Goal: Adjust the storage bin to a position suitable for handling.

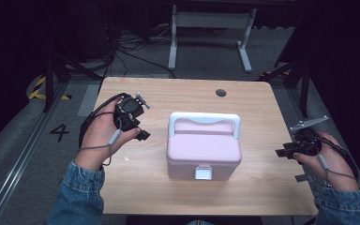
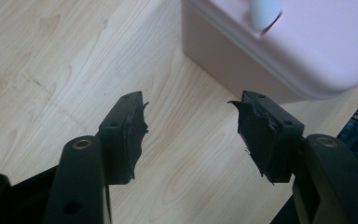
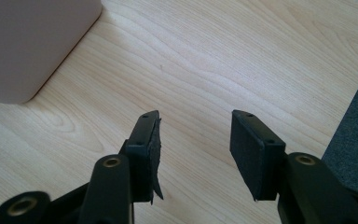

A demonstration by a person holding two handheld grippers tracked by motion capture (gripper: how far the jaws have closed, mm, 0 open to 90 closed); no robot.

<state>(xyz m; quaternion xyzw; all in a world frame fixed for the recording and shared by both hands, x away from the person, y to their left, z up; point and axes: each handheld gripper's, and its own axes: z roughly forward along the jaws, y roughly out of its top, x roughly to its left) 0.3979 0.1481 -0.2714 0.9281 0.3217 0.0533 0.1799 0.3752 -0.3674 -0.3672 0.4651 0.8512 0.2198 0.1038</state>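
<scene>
A pink lidded box (image 1: 204,147) with a white handle (image 1: 204,119) and a white front latch (image 1: 203,172) sits shut at the middle of the wooden table (image 1: 168,93). My left gripper (image 1: 140,131) hovers to the box's left, open and empty; in the left gripper view its jaws (image 2: 191,128) frame bare wood, with the box's corner (image 2: 284,46) ahead to the right. My right gripper (image 1: 281,153) stands open near the table's right edge, apart from the box. In the right gripper view it (image 3: 193,140) holds nothing, and the box's corner (image 3: 32,42) shows upper left.
A small round hole (image 1: 221,93) marks the table's far side. Beyond the table stand a white frame (image 1: 211,28) and loose cables on the floor (image 1: 126,44). Dark floor (image 3: 354,140) lies just past the table's right edge.
</scene>
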